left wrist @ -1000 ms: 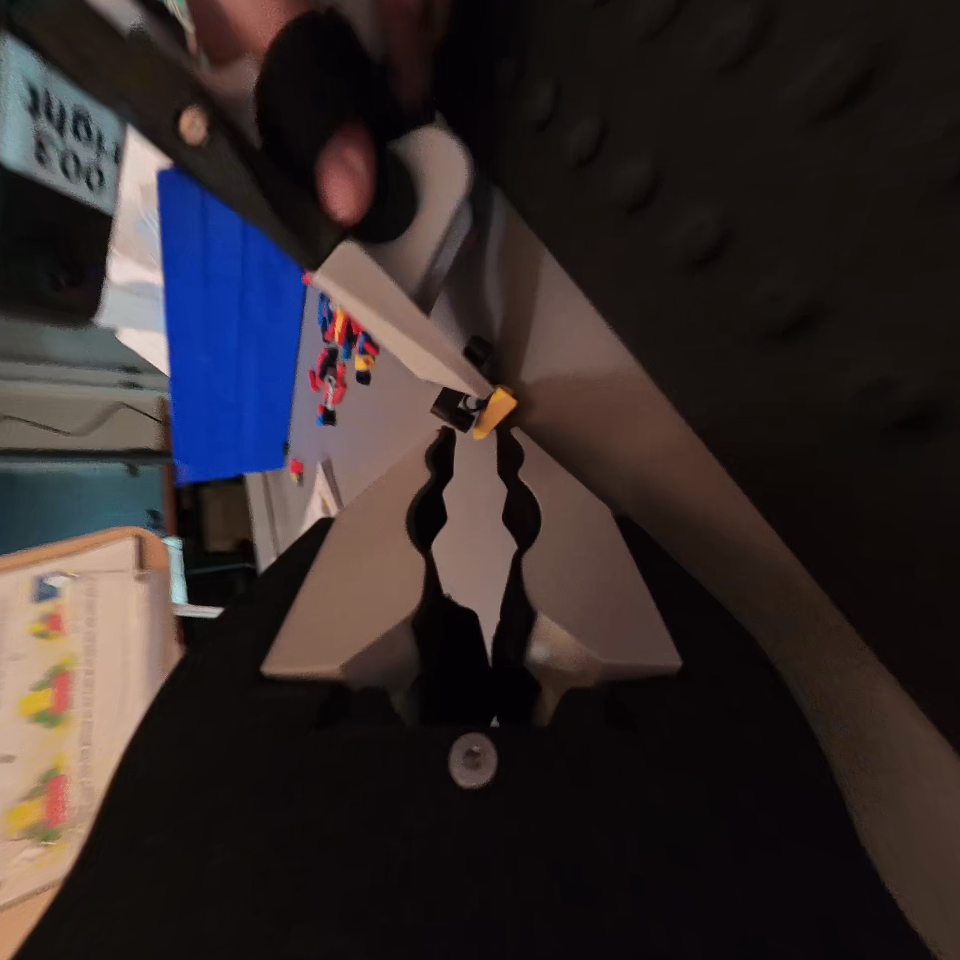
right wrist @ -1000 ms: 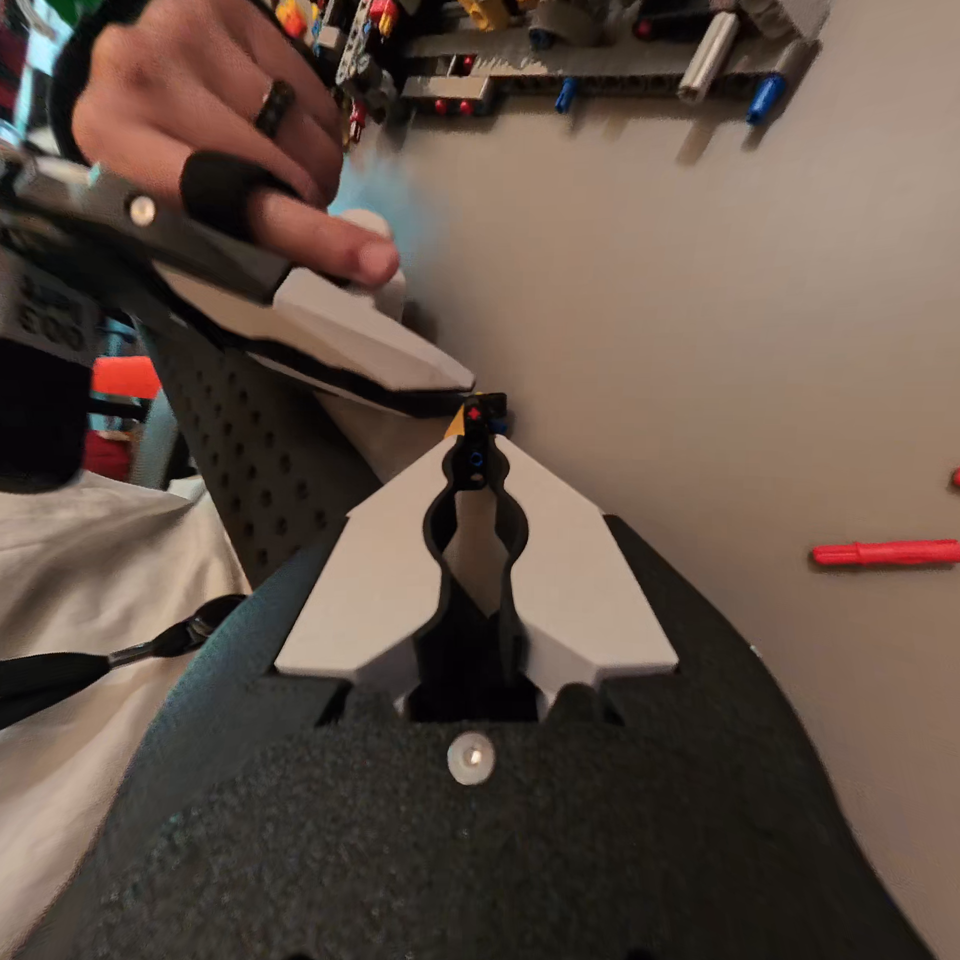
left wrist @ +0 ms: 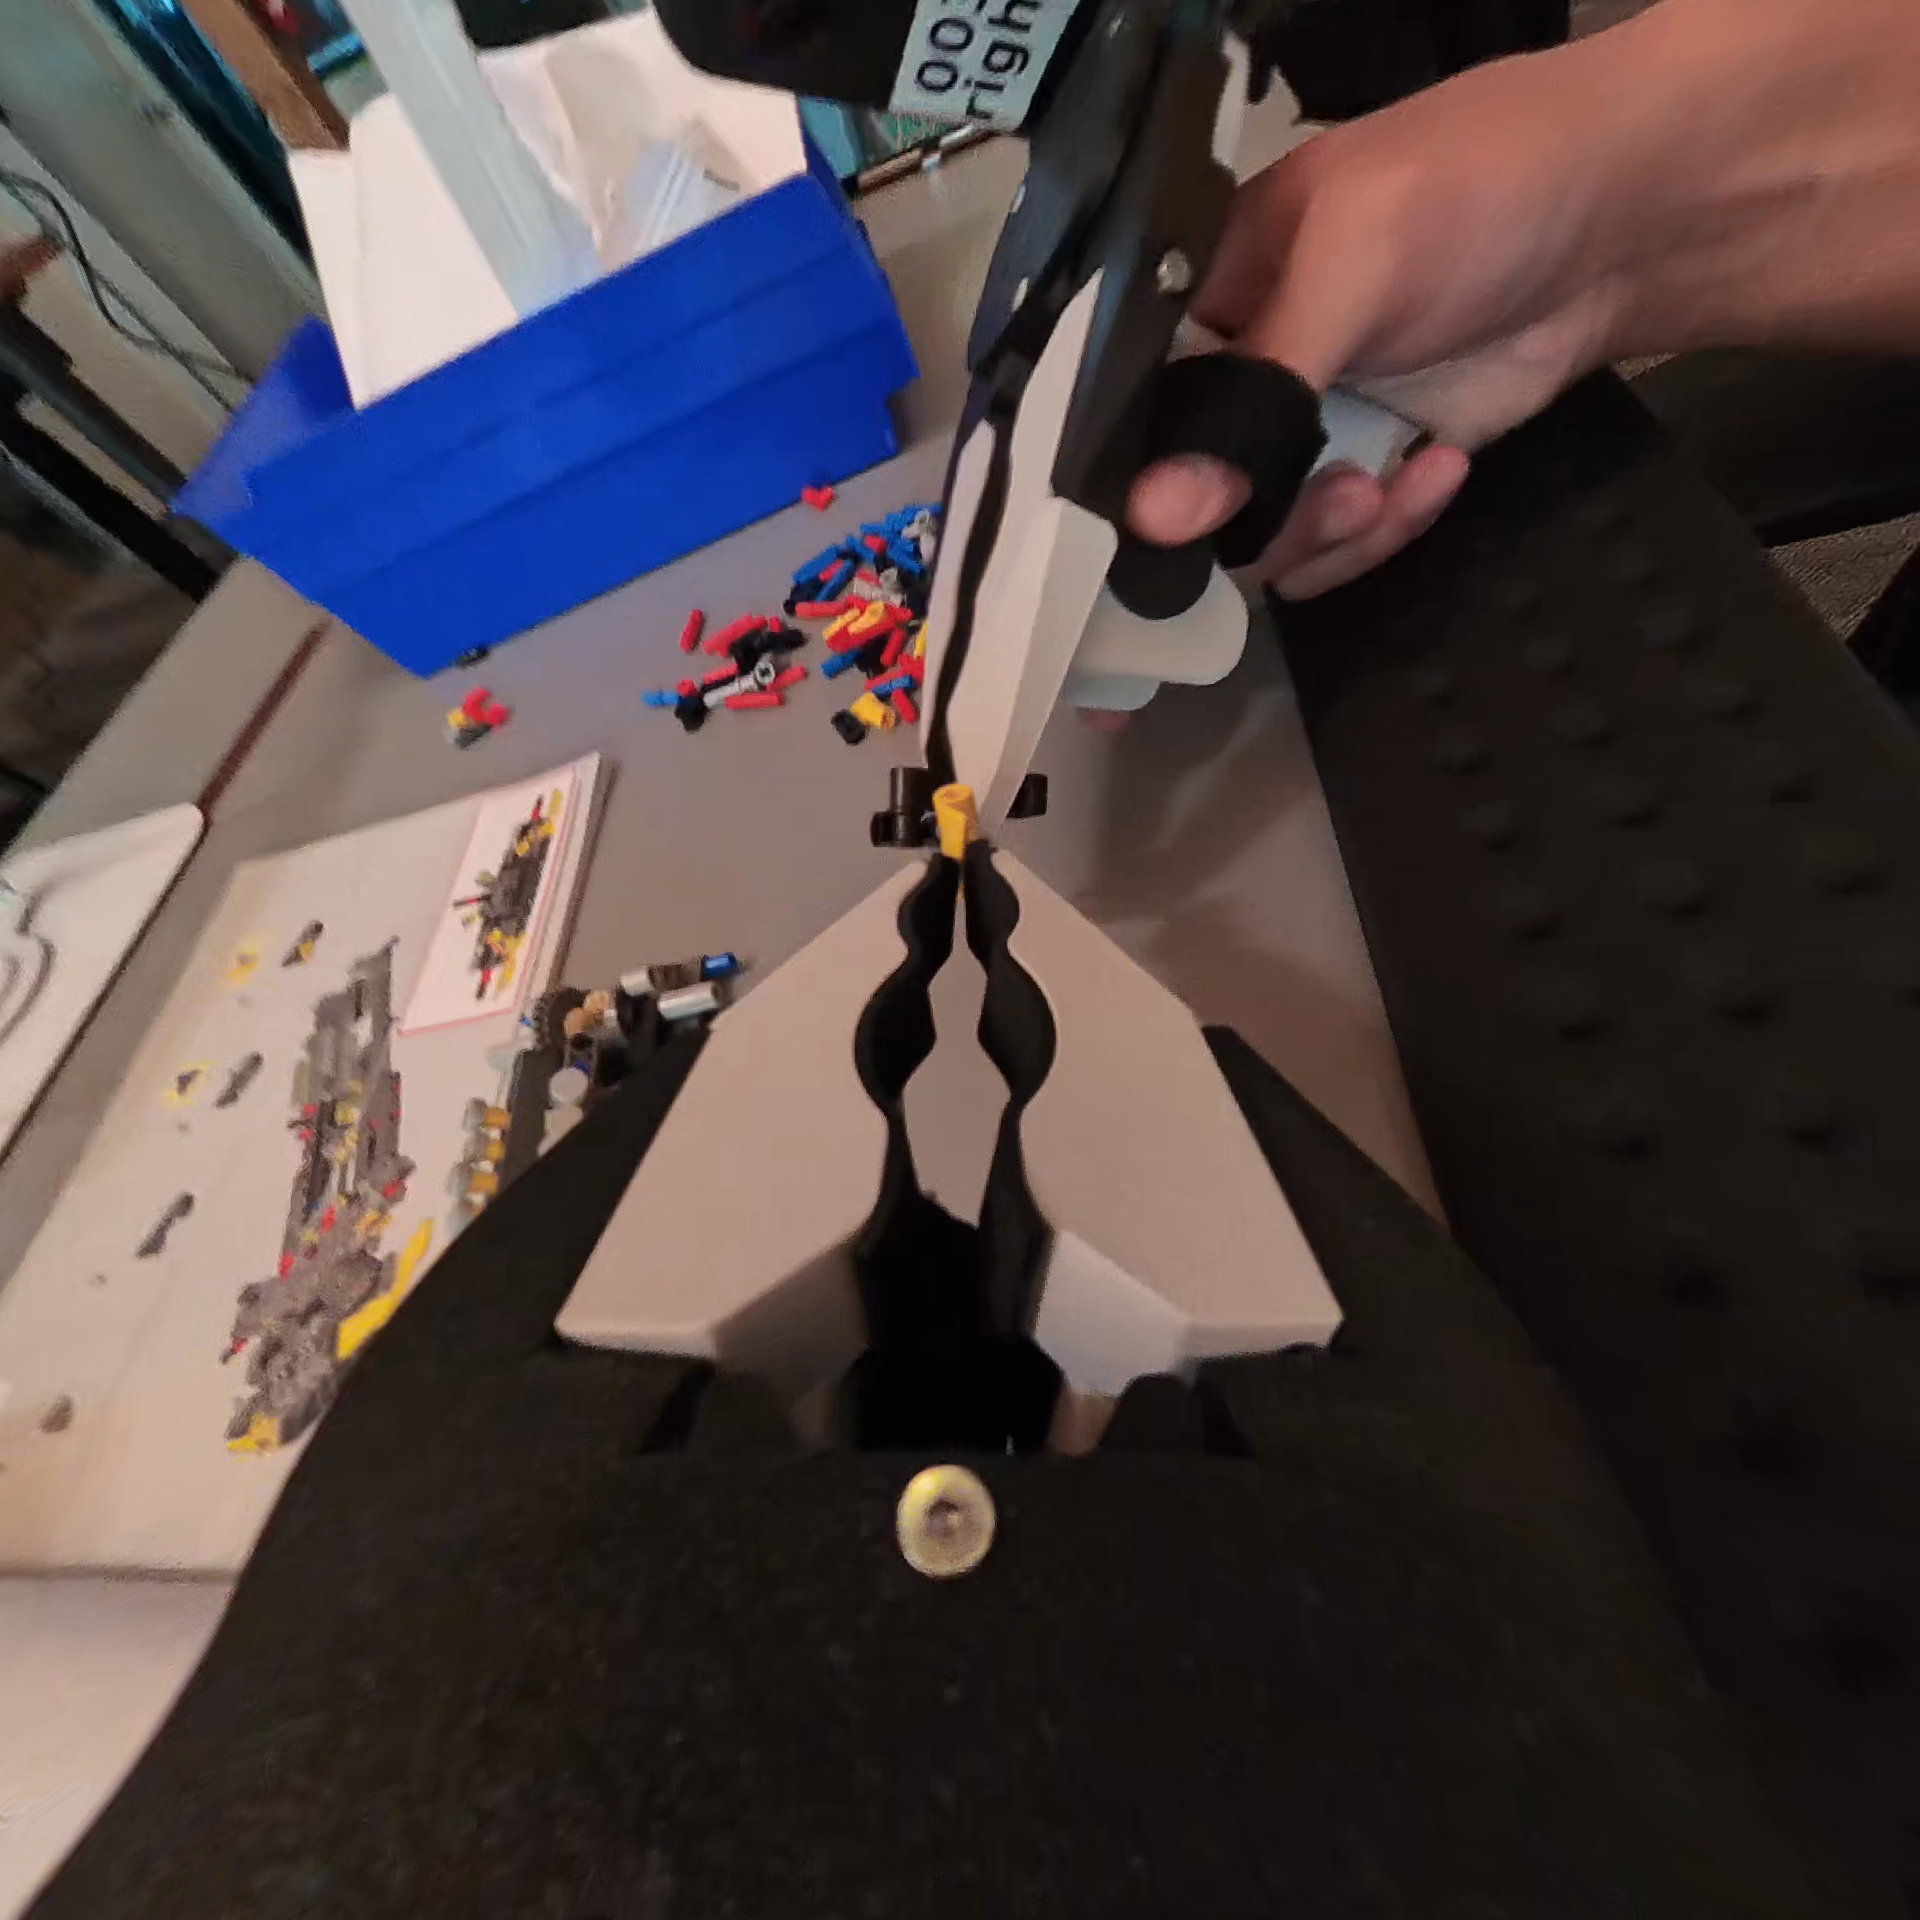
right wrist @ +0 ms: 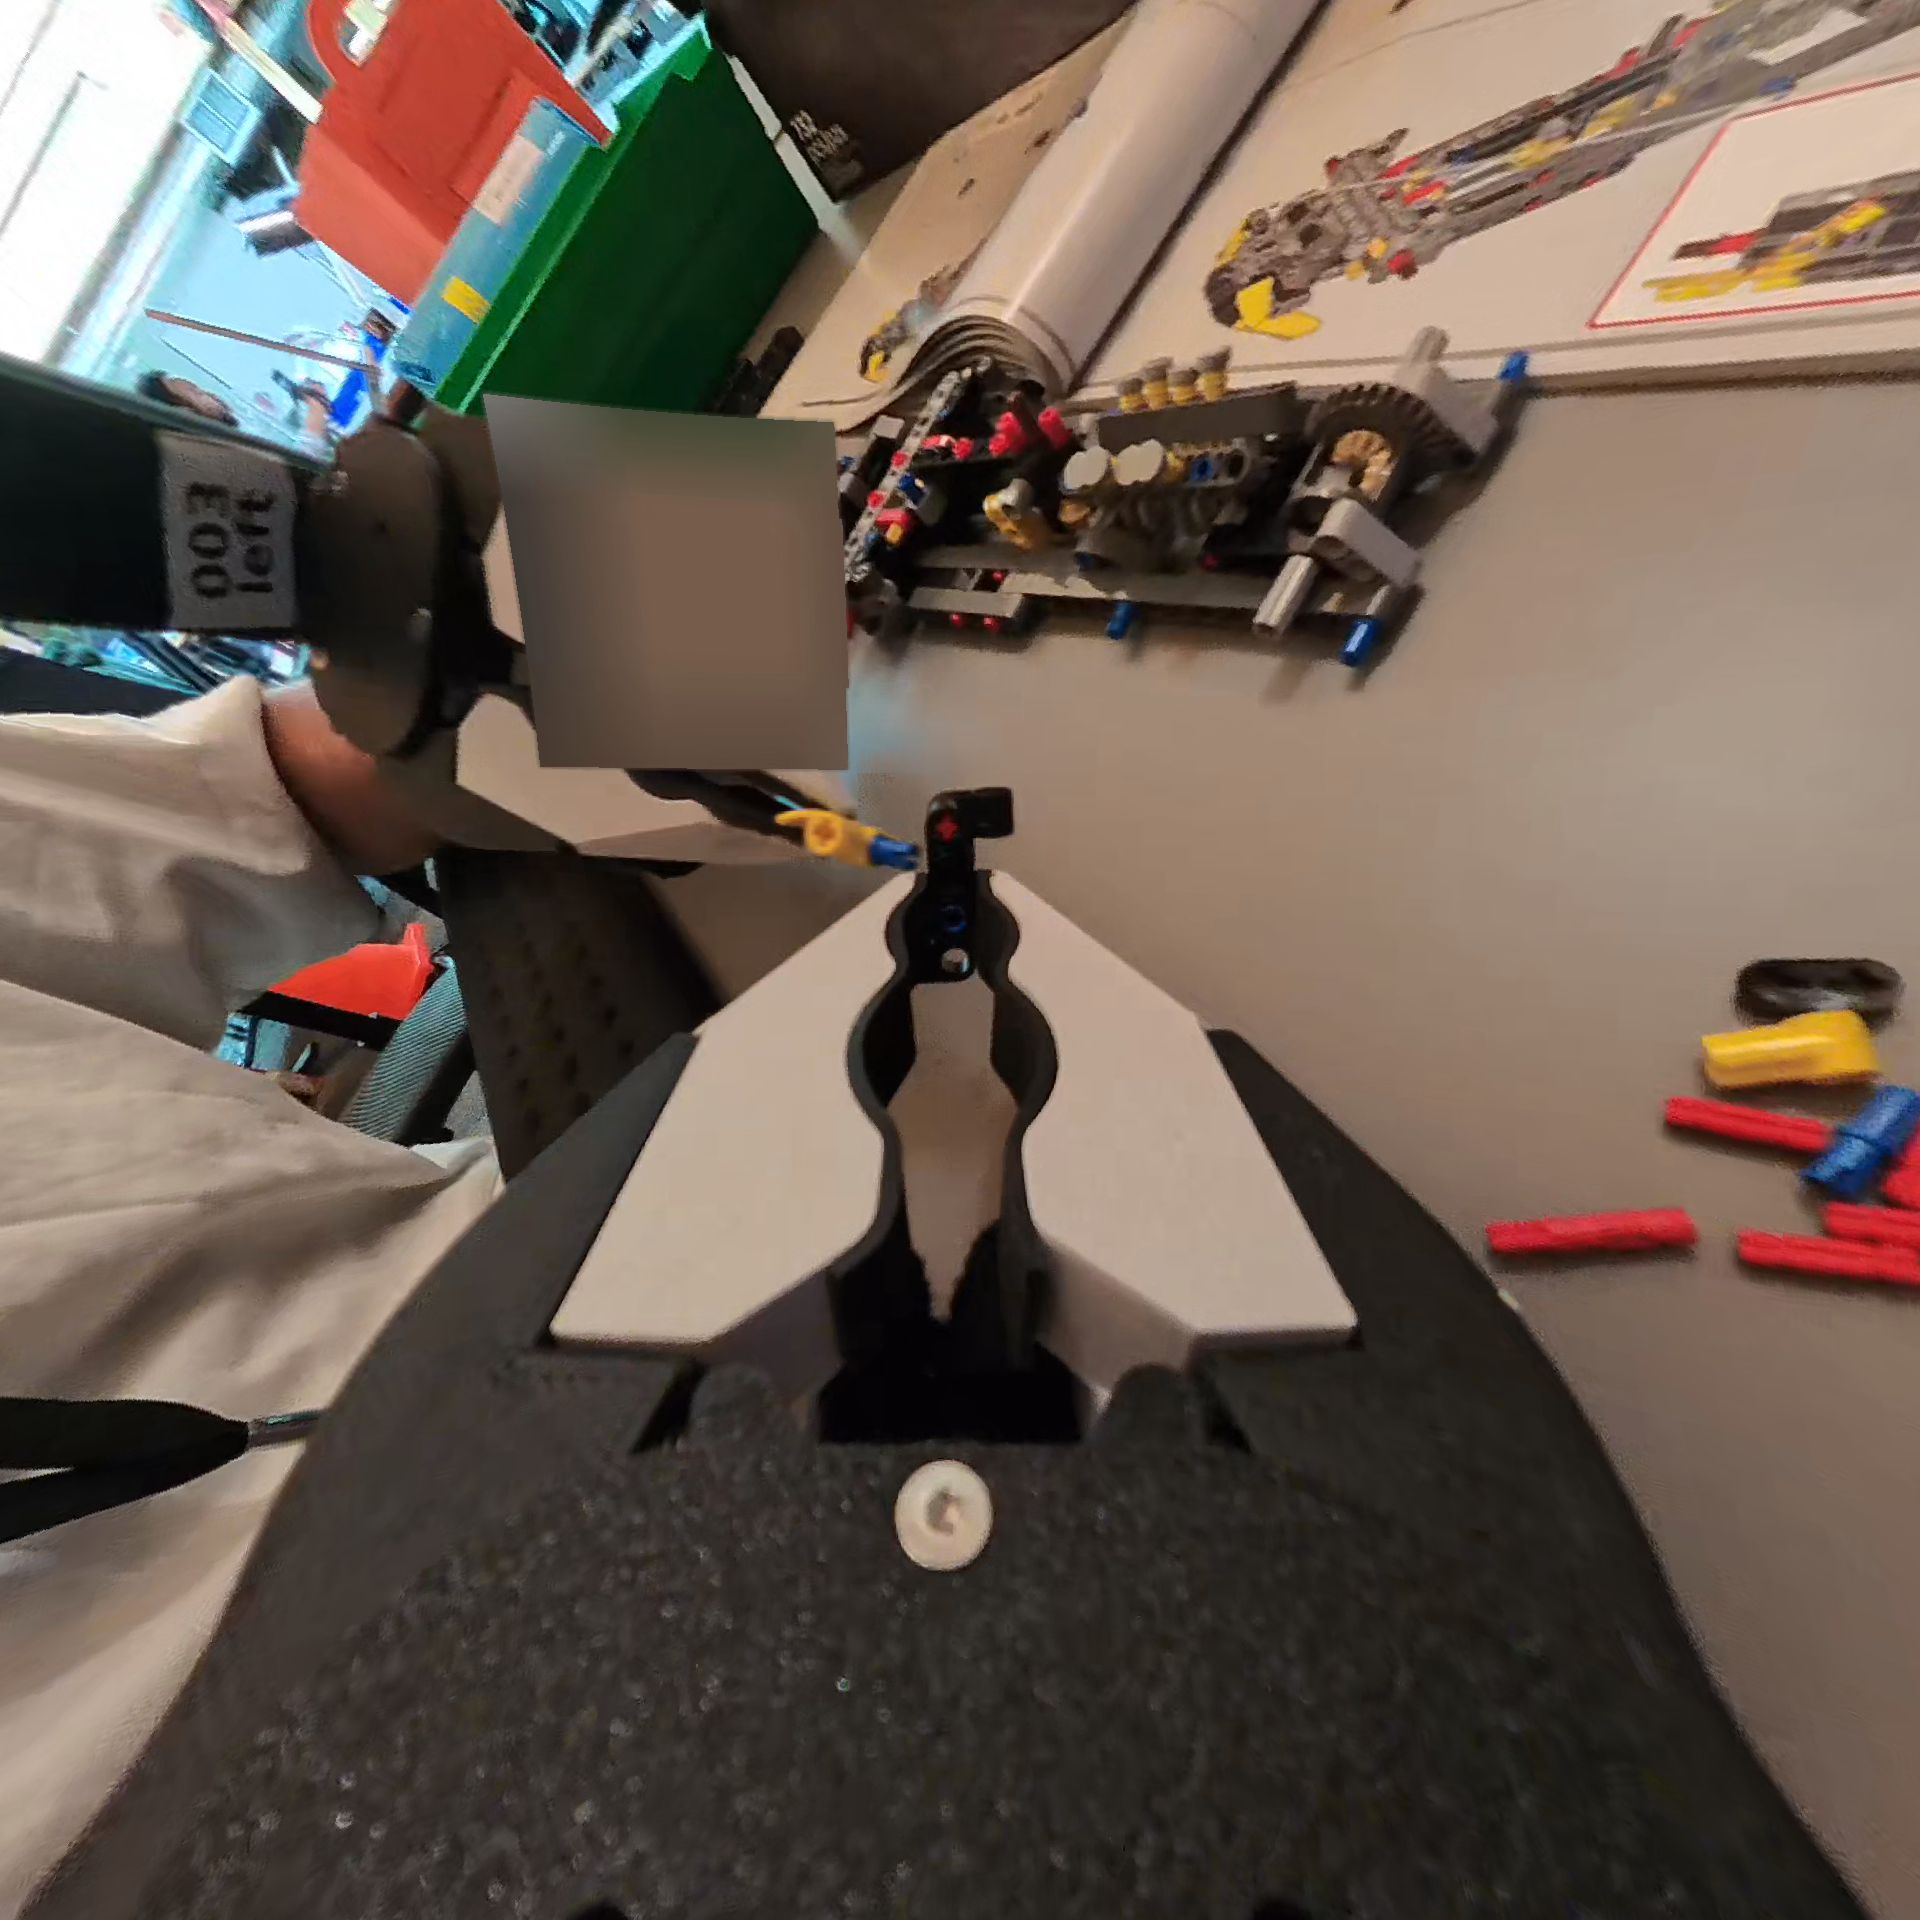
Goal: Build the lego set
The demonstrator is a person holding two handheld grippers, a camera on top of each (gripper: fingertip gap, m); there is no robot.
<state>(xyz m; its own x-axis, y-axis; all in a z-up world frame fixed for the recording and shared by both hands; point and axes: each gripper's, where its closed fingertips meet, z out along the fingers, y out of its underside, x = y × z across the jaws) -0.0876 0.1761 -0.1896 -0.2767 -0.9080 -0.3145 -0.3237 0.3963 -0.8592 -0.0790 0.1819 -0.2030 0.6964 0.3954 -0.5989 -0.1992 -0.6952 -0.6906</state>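
My left gripper [left wrist: 961, 868] is shut on a small yellow connector [left wrist: 952, 816]. The connector also shows in the right wrist view [right wrist: 831, 832], with a blue pin [right wrist: 891, 852] on its end, touching the black beam. My right gripper [right wrist: 951, 899] is shut on that black L-shaped beam [right wrist: 956, 878]. In the left wrist view the right gripper [left wrist: 971, 774] comes down from above, holding the black beam [left wrist: 902, 810] against the yellow connector. Both are held above the grey table [left wrist: 727, 821]. The left gripper [right wrist: 727, 800] reaches in from the left in the right wrist view.
A partly built grey model [right wrist: 1174, 499] lies by the open instruction book [left wrist: 187, 1143]. A pile of loose red, blue and yellow pieces [left wrist: 831, 644] sits before a blue bin [left wrist: 561, 447]. More loose pieces [right wrist: 1808, 1143] lie at right. A black chair [left wrist: 1662, 1039] stands at the table edge. Only a small space, under 4 cm, lies between the two pairs of fingers.
Both views have swung round, so the table, book and model now show. The two grippers still hold their pieces tip to tip; the yellow connector with its blue pin now meets the black beam.
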